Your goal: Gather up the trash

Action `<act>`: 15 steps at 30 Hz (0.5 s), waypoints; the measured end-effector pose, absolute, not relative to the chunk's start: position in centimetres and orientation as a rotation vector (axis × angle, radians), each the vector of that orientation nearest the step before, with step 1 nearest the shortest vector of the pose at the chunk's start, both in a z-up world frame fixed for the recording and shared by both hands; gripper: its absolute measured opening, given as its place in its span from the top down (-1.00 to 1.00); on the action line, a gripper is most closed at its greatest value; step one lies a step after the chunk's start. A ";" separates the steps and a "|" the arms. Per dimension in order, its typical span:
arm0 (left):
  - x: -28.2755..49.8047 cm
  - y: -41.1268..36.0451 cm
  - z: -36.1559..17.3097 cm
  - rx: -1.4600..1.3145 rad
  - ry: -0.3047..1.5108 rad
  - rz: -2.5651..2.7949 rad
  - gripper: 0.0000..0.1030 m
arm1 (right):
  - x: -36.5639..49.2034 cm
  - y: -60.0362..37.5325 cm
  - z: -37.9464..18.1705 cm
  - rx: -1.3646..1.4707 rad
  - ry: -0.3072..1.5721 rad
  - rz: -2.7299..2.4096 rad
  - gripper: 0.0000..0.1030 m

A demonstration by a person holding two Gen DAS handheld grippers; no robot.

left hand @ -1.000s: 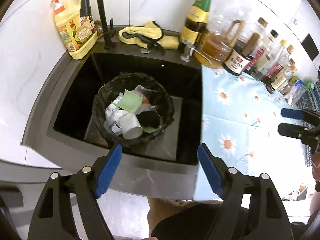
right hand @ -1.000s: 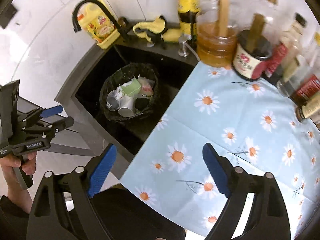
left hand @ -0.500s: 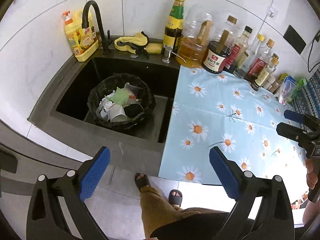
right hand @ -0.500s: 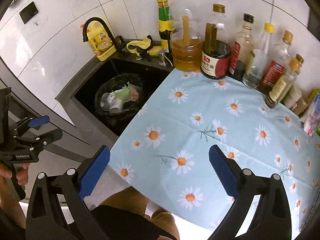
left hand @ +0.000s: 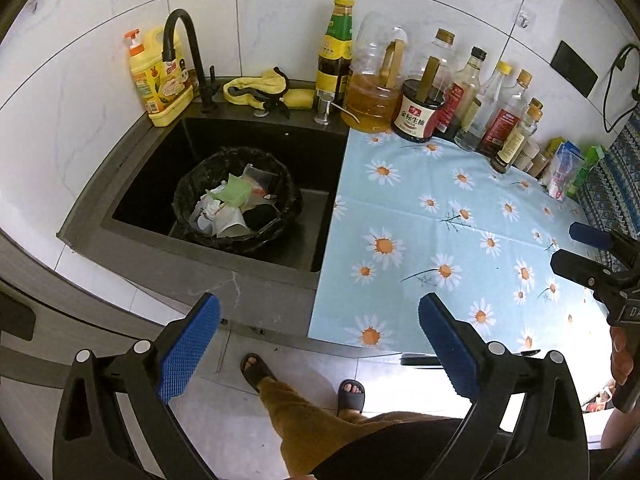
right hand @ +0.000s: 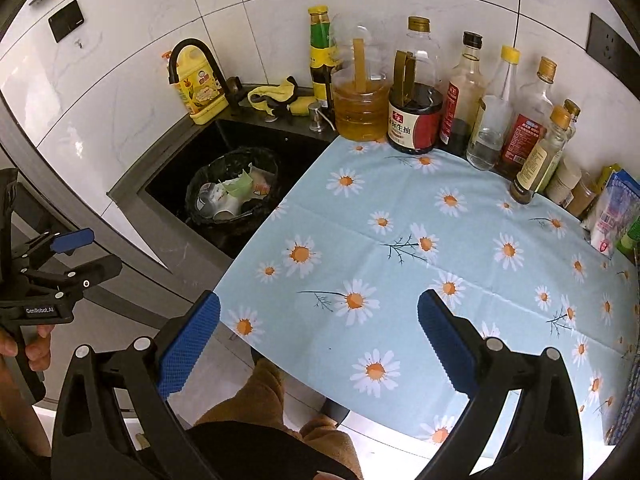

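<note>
A black-lined trash bin (left hand: 280, 216) (right hand: 204, 184) stands in the dark sink (left hand: 160, 168), filled with trash (left hand: 228, 208) (right hand: 230, 196): crumpled paper, a white cup, a green scrap and clear plastic. My left gripper (left hand: 318, 348) hangs open and empty over the floor, in front of the sink's near edge. From the right wrist it appears at the left edge as the left gripper (right hand: 86, 252). My right gripper (right hand: 318, 344) is open and empty above the near edge of the daisy tablecloth (right hand: 400, 248). At the right edge of the left wrist view the right gripper (left hand: 576, 246) shows.
Oil and sauce bottles (left hand: 416, 100) (right hand: 416, 112) line the tiled wall behind the tablecloth (left hand: 440, 232). A yellow detergent jug (left hand: 160, 84), a black faucet (left hand: 188, 52) and a yellow cloth (left hand: 256, 88) sit behind the sink. A person's legs and sandalled feet (left hand: 256, 372) stand below.
Both grippers have drawn back and up from the counter, so the bin and bottles look smaller and the floor and feet have come into view. The left jaws spread wider.
</note>
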State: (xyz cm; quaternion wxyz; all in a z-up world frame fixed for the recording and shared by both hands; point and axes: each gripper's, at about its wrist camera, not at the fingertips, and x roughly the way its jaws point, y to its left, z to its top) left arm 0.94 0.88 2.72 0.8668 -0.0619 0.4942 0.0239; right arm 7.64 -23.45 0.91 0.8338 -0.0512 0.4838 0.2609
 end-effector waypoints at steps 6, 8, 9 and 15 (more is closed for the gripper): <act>0.4 1.8 2.6 -0.149 1.037 0.065 -0.87 | 7.4 -22.6 0.6 -0.105 1.030 0.559 -0.90; 0.3 1.7 2.7 -0.137 1.035 0.064 -0.87 | 7.3 -22.4 0.6 -0.108 1.030 0.566 -0.90; 0.3 1.7 2.8 -0.135 1.033 0.061 -0.87 | 7.2 -22.2 0.6 -0.117 1.028 0.566 -0.90; 0.2 1.7 2.9 -0.136 1.035 0.059 -0.87 | 7.0 -21.4 0.4 -0.137 1.031 0.576 -0.90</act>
